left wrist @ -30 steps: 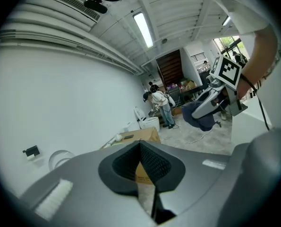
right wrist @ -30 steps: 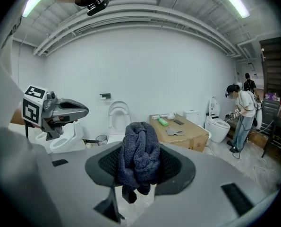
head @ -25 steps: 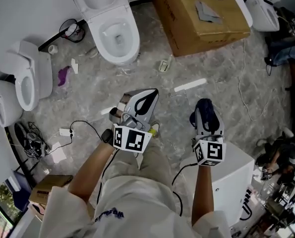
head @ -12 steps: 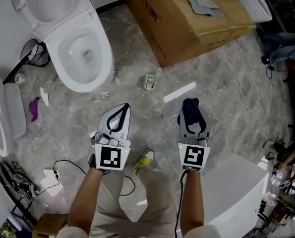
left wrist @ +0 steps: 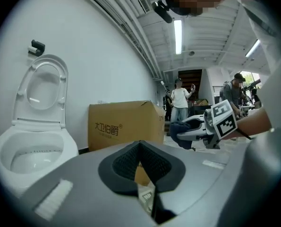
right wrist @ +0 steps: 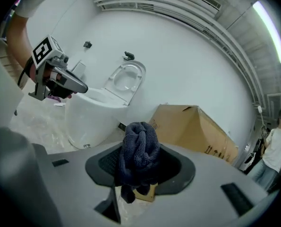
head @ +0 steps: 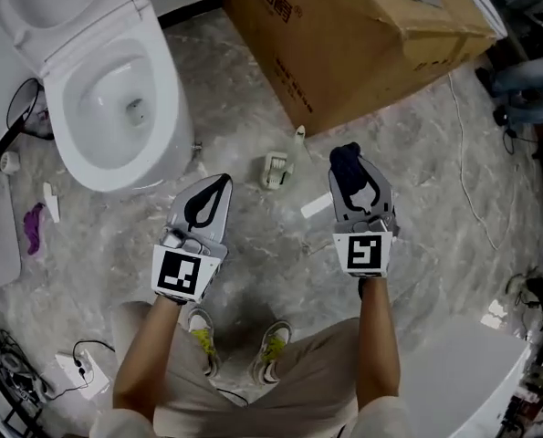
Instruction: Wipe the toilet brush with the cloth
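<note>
My right gripper [head: 348, 158] is shut on a bunched dark blue cloth [head: 345, 165], held above the marble floor in front of the cardboard box. In the right gripper view the cloth [right wrist: 140, 148] bulges up between the jaws of that gripper [right wrist: 139, 167] and a tail hangs below. To its left at about the same height, my left gripper [head: 220, 182] is shut and holds nothing; its black pads [left wrist: 126, 162] meet at the tip. I cannot make out a toilet brush in any view.
A white toilet [head: 107, 80] with its lid up stands at the far left, and a large cardboard box [head: 344, 35] at the far right. A small white and green object [head: 276, 167] and a white strip [head: 315, 206] lie on the floor between the grippers. People [left wrist: 180, 103] stand far off.
The view and both grippers have moved forward toward the toilet and the box. The grippers now hang side by side, with the cloth still in the right one.
</note>
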Demonstrator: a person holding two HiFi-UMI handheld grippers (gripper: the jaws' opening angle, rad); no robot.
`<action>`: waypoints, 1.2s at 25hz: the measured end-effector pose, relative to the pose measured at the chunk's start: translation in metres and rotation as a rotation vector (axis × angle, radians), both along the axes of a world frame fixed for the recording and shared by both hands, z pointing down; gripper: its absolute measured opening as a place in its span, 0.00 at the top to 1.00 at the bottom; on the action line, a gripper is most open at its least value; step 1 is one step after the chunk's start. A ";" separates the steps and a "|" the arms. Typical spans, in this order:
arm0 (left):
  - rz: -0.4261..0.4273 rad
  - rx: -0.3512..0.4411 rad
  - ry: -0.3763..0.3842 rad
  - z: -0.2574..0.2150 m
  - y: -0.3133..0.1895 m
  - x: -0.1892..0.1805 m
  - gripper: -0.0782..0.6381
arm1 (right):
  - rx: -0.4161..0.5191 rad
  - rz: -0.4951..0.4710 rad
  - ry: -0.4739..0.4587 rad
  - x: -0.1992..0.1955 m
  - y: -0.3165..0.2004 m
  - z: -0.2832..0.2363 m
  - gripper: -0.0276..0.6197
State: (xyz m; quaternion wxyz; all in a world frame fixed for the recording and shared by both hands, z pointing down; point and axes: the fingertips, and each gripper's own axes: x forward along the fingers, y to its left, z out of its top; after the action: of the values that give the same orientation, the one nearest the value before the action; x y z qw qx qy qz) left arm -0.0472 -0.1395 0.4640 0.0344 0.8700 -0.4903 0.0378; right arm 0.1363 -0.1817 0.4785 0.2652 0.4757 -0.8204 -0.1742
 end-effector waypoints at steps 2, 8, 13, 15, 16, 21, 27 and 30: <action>0.009 0.028 -0.022 0.021 -0.005 0.003 0.89 | 0.027 0.010 0.008 0.007 -0.011 0.024 0.69; 0.062 0.052 -0.004 0.051 -0.033 0.030 0.89 | 0.114 0.041 0.143 0.014 -0.047 0.050 0.69; 0.071 0.057 0.009 0.050 -0.044 0.045 0.89 | 0.094 0.046 0.299 0.004 -0.068 0.070 0.69; 0.074 0.035 -0.005 0.058 -0.045 0.048 0.89 | 0.090 0.046 0.331 0.001 -0.068 0.078 0.69; 0.078 0.026 -0.008 0.060 -0.045 0.049 0.89 | 0.093 0.049 0.351 0.001 -0.068 0.081 0.69; 0.091 0.034 -0.011 0.055 -0.044 0.052 0.89 | 0.130 0.072 0.393 -0.004 -0.076 0.076 0.69; 0.071 0.026 -0.007 0.060 -0.043 0.036 0.89 | 0.201 0.064 0.496 -0.024 -0.077 0.070 0.69; 0.068 0.007 -0.012 0.067 -0.043 0.032 0.89 | 0.222 0.058 0.579 -0.028 -0.076 0.073 0.69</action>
State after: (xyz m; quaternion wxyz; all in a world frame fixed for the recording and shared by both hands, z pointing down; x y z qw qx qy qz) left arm -0.0154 -0.1825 0.5307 0.0269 0.8862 -0.4606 0.0425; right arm 0.1087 -0.2581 0.5512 0.4392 0.4558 -0.6726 -0.3834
